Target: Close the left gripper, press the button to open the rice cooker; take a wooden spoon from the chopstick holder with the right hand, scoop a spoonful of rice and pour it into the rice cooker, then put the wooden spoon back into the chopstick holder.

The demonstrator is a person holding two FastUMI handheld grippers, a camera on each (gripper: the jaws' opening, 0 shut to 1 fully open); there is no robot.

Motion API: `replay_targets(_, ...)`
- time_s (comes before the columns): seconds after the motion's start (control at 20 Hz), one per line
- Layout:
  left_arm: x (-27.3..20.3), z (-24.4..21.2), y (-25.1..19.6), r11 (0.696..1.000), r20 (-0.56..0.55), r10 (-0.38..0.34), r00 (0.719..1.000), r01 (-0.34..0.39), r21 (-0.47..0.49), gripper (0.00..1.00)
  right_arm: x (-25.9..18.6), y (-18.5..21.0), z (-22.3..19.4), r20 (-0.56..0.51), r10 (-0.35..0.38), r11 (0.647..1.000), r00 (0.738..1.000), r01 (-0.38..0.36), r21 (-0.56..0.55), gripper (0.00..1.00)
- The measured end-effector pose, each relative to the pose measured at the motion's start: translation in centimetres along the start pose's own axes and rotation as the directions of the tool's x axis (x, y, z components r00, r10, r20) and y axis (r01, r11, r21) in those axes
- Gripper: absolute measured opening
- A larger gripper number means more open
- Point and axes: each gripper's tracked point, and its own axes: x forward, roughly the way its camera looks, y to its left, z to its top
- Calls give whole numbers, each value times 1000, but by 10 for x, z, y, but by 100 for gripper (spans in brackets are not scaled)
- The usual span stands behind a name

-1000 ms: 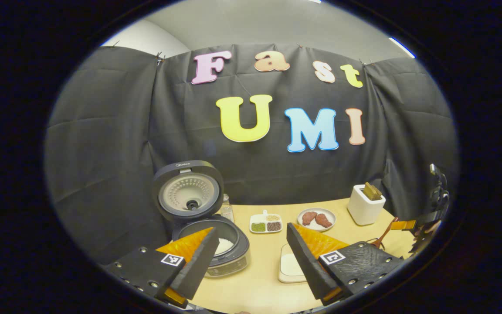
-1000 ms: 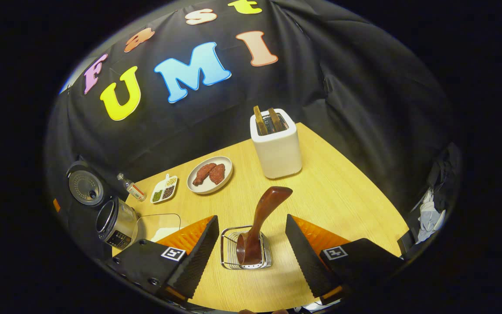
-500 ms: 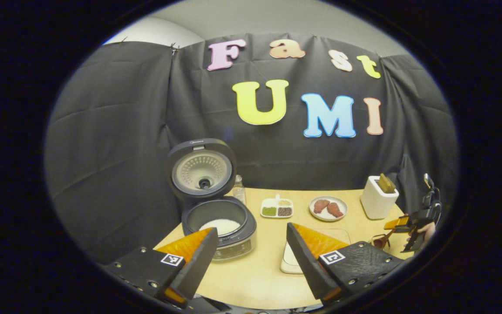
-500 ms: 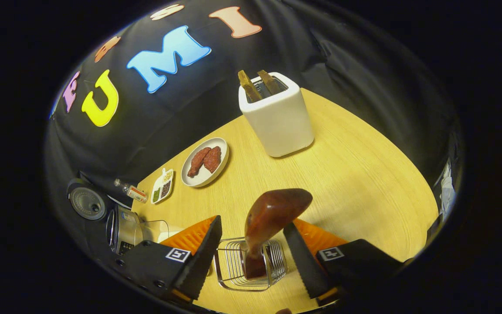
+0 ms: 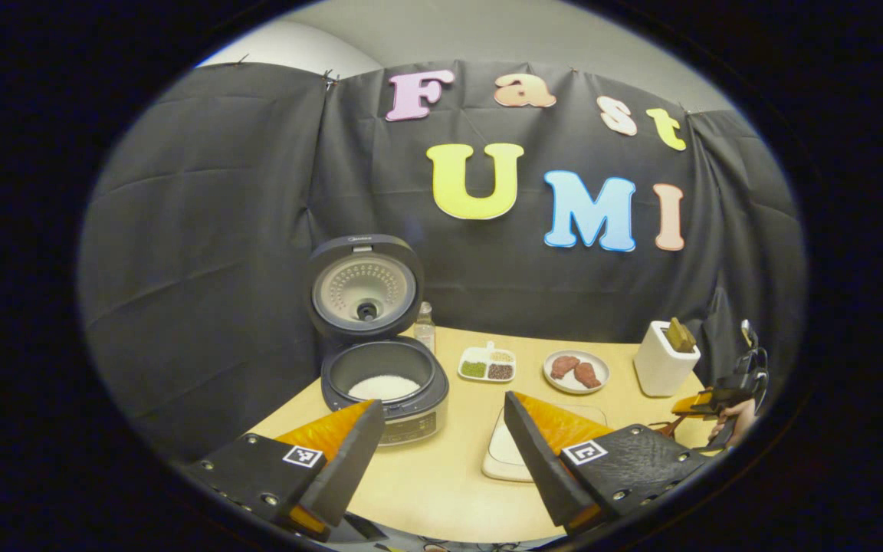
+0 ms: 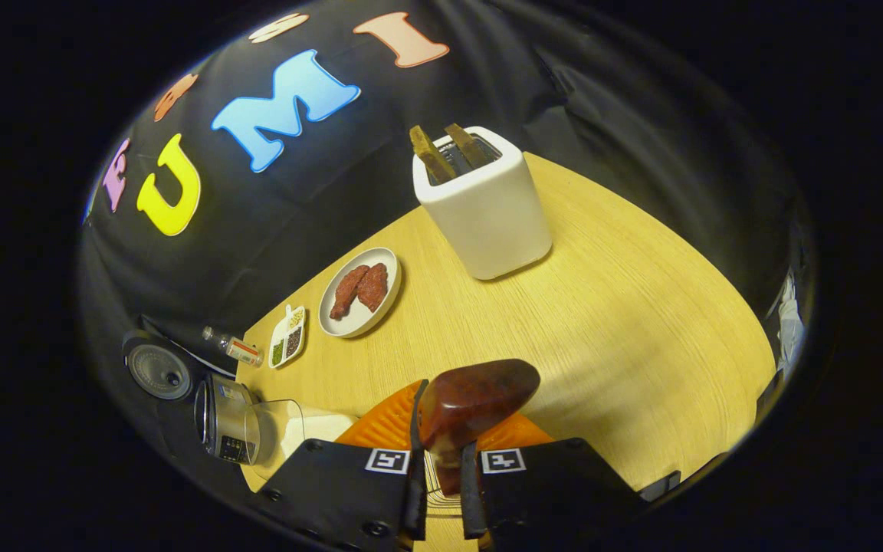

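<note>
Wooden spoon (image 6: pixel 472 399) is right up front in the right gripper view, its dark handle standing between the fingers of the right gripper (image 6: pixel 439 491), and the jaws are clamped together on it. Just below, thin wires of the chopstick holder (image 6: pixel 432 484) peek through the narrow gap, so the spoon's lower end sits in that rack. Off to the left edge of that view lies a clear container (image 6: pixel 282 429) with white contents, and beside it the rice cooker (image 6: pixel 225 418) with its lid up.

Over in the left gripper view, the left gripper (image 5: pixel 441 460) hangs above the near edge of the surface (image 5: pixel 441 491), jaws wide apart and gripping nothing. Past its fingers sits the rice cooker (image 5: pixel 385 387), lid tilted up and back, white rice lying in the pot. A small bottle (image 5: pixel 425 328) stands just behind it. Further along the wooden surface come a divided dish (image 5: pixel 487 365) of green and dark bits, then a plate (image 5: pixel 576 371) with two reddish-brown pieces, then a white toaster (image 5: pixel 664 362) with slices sticking up. At the far right edge, the right gripper (image 5: pixel 717 399) shows small, a hand (image 5: pixel 734 418) behind it.
</note>
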Motion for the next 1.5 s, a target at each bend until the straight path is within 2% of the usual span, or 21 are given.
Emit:
replay_targets(0.05,1,-2,1,1000,-7,-7,1000,7,-1,99,-4,2,-1,7,5,1000,1000,-4,-16,16)
replay_targets(0.1,4,-5,-1,1000,-19,-19,1000,19,-7,99,-10,5,0,15,5,1000,1000,-5,-22,19)
replay_targets(0.25,16,-1,-13,996,-11,-84,996,84,-18,99,-30,9,8,62,-5,1000,998,5,-6,19)
replay_targets(0.4,32,11,-16,989,10,-147,989,147,18,97,-57,13,18,120,-36,999,992,36,4,19)
replay_targets(0.5,39,19,-18,980,29,-195,980,195,29,97,-73,20,25,170,-61,998,984,64,-9,16)
replay_targets(0.55,40,21,-15,976,35,-214,976,213,33,97,-83,25,28,195,-71,997,978,77,-23,20)
replay_targets(0.65,42,20,-7,969,47,-247,968,245,35,97,-100,37,35,245,-81,995,966,93,-38,15)
replay_targets(0.7,42,20,-4,965,50,-261,964,260,33,97,-110,44,38,269,-84,994,959,99,-43,19)
replay_targets(0.75,43,16,2,961,48,-275,960,274,30,99,-117,50,39,286,-84,994,954,102,-50,19)
replay_targets(0.95,52,-4,29,955,34,-298,954,297,24,97,-141,82,38,350,-62,989,935,105,-106,20)
replay_targets(1.1,58,-11,46,953,30,-303,953,302,10,97,-149,110,37,370,-26,990,928,77,-122,19)
replay_targets(1.15,60,-12,51,954,29,-300,954,300,9,97,-148,118,35,369,-15,990,929,66,-125,16)
replay_targets(1.2,61,-11,57,955,33,-297,954,297,8,97,-147,129,34,369,-1,990,930,52,-131,19)
replay_targets(1.5,59,-11,83,960,51,-279,959,279,7,97,-118,182,18,332,73,986,940,-17,-168,19)
